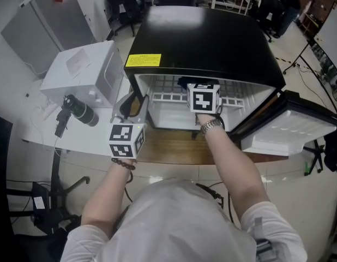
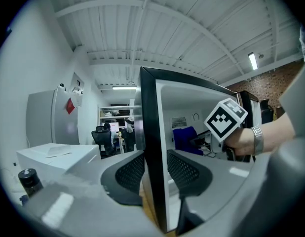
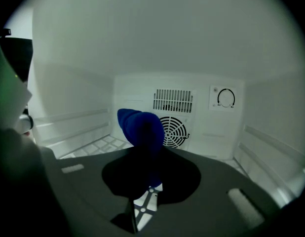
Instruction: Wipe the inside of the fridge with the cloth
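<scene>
- Fridge (image 1: pixel 212 37) stands on the tabletop (image 1: pixel 168 146) with its door (image 1: pixel 288 130) swung wide, so access is done.
- Left gripper (image 2: pixel 155 172): fingers (image 2: pixel 130 174) clamped on the fridge's left side wall (image 2: pixel 151 132), one pad on each face. Judged to be steadying the cabinet.
- Right gripper (image 3: pixel 145 154): reaches into the compartment, fingers closed on the blue cloth (image 3: pixel 140 130), which is bunched and sticks out ahead of them.
- Cloth is above the wire shelf (image 3: pixel 100 144) and in front of the fan grille (image 3: pixel 173 131). Cannot tell whether it touches any surface.
- Interior looks white; no streaks or wet marks show which surfaces are wiped.
- Judgement: wiping phase, early or mid. Walls, back panel and shelf should be counted as outstanding.
</scene>
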### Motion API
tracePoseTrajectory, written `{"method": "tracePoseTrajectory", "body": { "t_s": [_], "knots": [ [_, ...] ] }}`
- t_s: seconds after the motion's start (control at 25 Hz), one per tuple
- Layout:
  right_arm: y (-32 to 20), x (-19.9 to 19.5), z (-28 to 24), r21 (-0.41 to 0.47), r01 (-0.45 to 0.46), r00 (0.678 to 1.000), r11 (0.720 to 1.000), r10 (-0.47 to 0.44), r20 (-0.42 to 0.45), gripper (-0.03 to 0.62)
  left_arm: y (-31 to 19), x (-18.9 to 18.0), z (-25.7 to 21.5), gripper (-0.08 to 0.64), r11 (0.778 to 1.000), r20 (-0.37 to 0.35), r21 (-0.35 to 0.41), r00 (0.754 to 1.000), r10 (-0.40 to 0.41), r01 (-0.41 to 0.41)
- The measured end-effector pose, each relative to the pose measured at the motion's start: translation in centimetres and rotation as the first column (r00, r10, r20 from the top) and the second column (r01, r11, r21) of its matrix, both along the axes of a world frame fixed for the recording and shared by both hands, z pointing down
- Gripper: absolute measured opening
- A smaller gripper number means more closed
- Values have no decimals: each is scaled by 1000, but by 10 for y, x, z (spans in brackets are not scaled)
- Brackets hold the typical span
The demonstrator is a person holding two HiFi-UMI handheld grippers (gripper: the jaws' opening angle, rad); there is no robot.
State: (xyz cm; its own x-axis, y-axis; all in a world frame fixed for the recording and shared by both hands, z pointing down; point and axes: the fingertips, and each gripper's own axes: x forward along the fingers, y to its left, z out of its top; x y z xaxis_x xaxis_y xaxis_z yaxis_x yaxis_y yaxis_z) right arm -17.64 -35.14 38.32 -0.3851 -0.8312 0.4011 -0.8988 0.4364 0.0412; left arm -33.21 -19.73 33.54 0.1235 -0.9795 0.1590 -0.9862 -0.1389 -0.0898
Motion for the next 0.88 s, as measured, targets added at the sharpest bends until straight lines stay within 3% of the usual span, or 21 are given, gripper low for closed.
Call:
{"method": "tracePoseTrajectory", "body": {
  "t_s": [0.24,0.52,0.76,0.88],
  "knots": [
    [-4,21,-7,29,-18,1000,999,18,2,60,0,0,0,140,1000,-4,3,1000,-5,5],
    [-10,63,6,-21,-113,993,993,112,-26,60,0,0,0,140,1000,-11,10,1000,-11,11],
    [-16,84,-2,11,-138,990,990,138,-18,60,0,0,0,140,1000,-19,14,1000,-17,18],
    [-17,100,6,-16,-180,983,983,180,-30,60,0,0,0,140,1000,-20,16,1000,-21,21]
  ]
}}
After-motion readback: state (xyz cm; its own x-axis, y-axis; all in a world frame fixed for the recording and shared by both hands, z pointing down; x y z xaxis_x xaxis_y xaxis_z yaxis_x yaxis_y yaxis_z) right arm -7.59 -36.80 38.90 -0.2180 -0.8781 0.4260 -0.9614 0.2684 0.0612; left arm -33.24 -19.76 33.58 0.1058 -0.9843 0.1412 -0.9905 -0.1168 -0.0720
